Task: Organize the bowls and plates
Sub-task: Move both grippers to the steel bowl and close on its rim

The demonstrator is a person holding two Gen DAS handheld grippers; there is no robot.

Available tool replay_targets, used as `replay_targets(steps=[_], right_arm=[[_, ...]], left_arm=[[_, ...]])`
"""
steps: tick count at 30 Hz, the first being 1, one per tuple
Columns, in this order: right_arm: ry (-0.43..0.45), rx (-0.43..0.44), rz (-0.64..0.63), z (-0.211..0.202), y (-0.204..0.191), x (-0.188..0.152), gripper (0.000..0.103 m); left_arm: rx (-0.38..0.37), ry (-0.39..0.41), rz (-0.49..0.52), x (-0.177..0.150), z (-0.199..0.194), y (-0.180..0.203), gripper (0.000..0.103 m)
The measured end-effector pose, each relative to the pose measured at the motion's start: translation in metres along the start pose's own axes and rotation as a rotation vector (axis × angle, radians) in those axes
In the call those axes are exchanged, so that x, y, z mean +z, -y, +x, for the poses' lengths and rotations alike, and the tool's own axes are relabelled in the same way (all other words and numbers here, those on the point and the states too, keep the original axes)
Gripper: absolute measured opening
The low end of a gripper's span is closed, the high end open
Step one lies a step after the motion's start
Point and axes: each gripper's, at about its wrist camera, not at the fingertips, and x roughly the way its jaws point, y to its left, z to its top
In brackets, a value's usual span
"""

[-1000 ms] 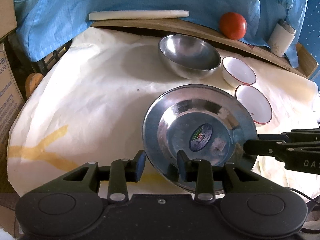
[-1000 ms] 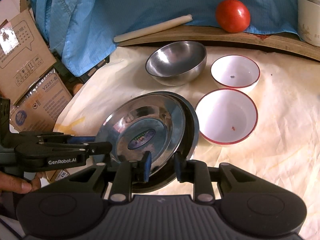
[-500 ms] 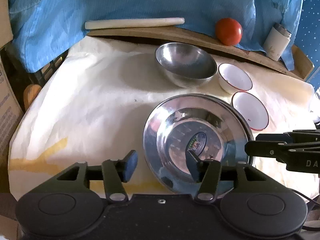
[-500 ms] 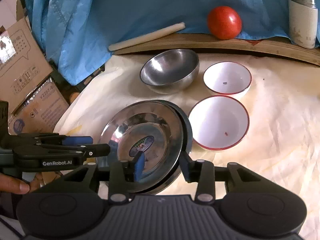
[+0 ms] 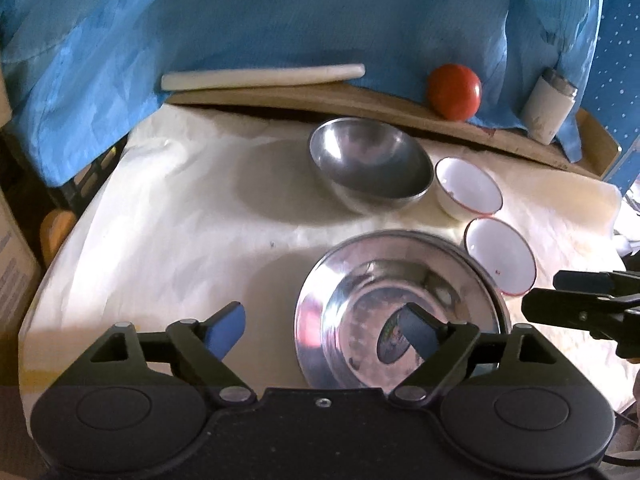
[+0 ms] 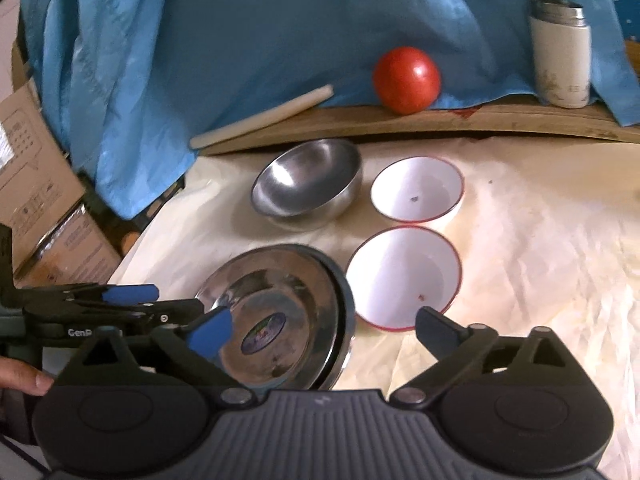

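Gaping wide, L tongs (image 5: 324, 328) & R tongs (image 6: 324, 328) just released steel plates (image 6: 280, 320); nothing gripped.

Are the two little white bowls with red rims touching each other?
Apart. The right wrist view shows a strip of cream cloth between the far white bowl and the near white bowl.

Only "Gen" reads clearly in white letters on the left gripper (image 6: 176, 312). The oval sticker (image 6: 263, 335) on the steel plate (image 6: 280, 316) and cardboard box (image 6: 24, 184) print are illegible.
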Motion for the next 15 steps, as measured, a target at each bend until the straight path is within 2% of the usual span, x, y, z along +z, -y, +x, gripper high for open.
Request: replay_targets(steps=[2,15], right_arm=[[0.009,-0.023,0.021,0.0,0.001,0.0,0.103],[0.061,-0.171,0.168,-0.001,0.005,-0.002,0.103]], left_arm=[[-0.004,0.007,0.008,0.004,0.002,-0.001,0.096],[-0.093,0.002,0.057,0.035,0.032,-0.016,0.098]])
